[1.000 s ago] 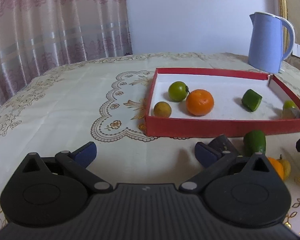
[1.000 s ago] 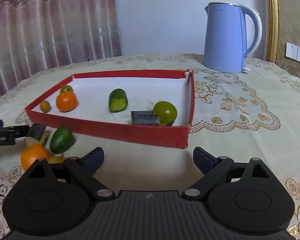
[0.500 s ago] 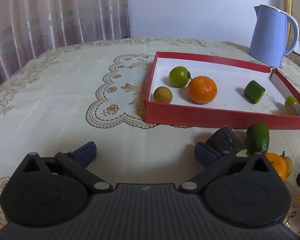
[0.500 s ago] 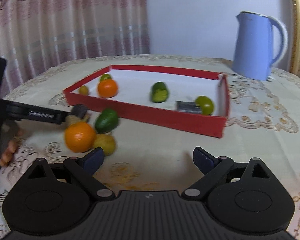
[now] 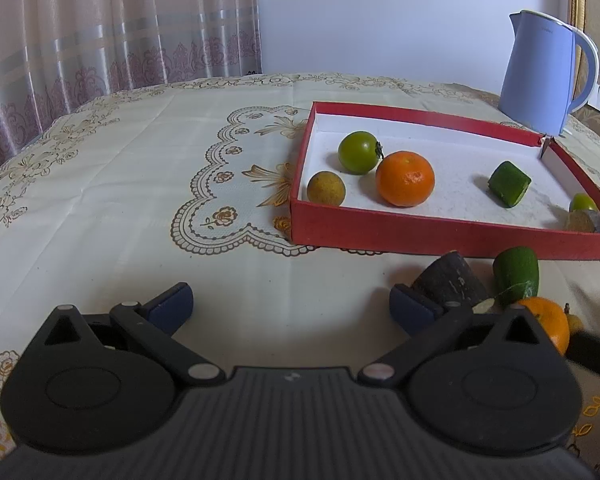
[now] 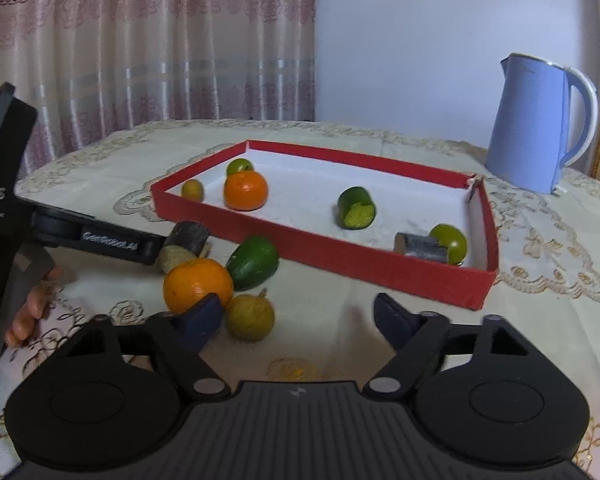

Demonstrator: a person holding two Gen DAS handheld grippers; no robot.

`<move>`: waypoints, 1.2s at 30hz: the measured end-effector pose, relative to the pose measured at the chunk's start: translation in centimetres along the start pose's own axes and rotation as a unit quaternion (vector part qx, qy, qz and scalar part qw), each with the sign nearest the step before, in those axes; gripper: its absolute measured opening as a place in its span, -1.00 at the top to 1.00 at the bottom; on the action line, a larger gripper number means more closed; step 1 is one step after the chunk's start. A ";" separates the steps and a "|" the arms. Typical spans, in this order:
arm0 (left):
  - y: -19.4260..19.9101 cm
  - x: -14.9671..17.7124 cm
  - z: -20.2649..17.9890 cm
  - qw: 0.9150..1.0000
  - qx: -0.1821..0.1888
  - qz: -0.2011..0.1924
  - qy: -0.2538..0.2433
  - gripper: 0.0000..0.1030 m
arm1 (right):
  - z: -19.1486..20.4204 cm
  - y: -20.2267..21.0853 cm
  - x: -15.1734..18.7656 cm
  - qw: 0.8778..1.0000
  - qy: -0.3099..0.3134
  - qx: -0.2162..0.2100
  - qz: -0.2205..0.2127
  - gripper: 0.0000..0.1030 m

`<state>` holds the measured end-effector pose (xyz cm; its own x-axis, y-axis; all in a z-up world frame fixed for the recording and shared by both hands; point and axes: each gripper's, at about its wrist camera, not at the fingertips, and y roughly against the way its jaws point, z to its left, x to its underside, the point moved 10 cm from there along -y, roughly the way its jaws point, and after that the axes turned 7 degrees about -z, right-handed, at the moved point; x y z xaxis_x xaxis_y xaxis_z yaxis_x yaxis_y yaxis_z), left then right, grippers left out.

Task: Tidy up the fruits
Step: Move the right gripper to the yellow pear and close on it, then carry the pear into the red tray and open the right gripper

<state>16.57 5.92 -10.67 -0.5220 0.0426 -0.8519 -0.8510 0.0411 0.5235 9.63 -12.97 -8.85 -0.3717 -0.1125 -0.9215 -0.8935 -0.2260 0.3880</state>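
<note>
A red tray [image 6: 324, 258] [image 5: 452, 236] holds an orange [image 5: 405, 178], a green tomato [image 5: 357, 152], a small yellow-brown fruit [image 5: 326, 188], a cut cucumber piece [image 5: 509, 183] and, in its corner, a grey piece [image 6: 420, 247] beside another green fruit [image 6: 449, 239]. In front of the tray lie an orange [image 6: 198, 285], an avocado [image 6: 254, 262], a yellow-brown fruit [image 6: 250, 317] and a dark cylinder piece [image 6: 188, 236]. My right gripper [image 6: 298, 318] is open, its left finger just in front of the loose orange. My left gripper [image 5: 290, 306] is open, its right finger beside the dark piece [image 5: 450, 280].
A blue kettle [image 6: 536, 124] stands behind the tray at the right. The table wears a cream embroidered cloth [image 5: 140, 200]. A curtain [image 6: 140, 40] hangs behind. The left gripper's arm [image 6: 80, 236] reaches in from the left in the right wrist view.
My right gripper has swung left and lowered toward the loose fruits in front of the tray. My left gripper has drawn closer to the dark piece. Both stay open.
</note>
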 end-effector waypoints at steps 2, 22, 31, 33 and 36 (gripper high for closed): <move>0.0 0.0 0.0 1.000 0.000 0.000 0.001 -1.00 | 0.0 -0.1 0.0 1.000 -0.012 -0.013 0.008 -0.17; -0.1 0.0 0.0 1.000 0.000 0.001 0.001 -1.00 | 1.1 -1.8 0.6 0.999 0.025 -0.012 0.032 0.36; -0.1 0.0 0.0 1.000 0.000 0.001 0.002 -1.00 | -0.6 -1.5 0.7 0.999 -0.020 0.013 0.030 0.45; -0.1 0.0 0.0 1.000 0.000 0.001 0.001 -1.00 | -1.1 -1.1 0.7 0.999 -0.031 0.019 0.027 0.45; -0.1 0.0 0.0 1.000 0.000 0.001 0.002 -1.00 | -1.6 -0.6 0.7 0.999 -0.028 0.030 0.019 0.45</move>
<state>16.64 5.92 -10.72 -0.5238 0.0396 -0.8509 -0.8500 0.0419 0.5252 10.31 -14.43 -9.68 -0.4173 -0.0655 -0.9064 -0.8916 -0.1636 0.4223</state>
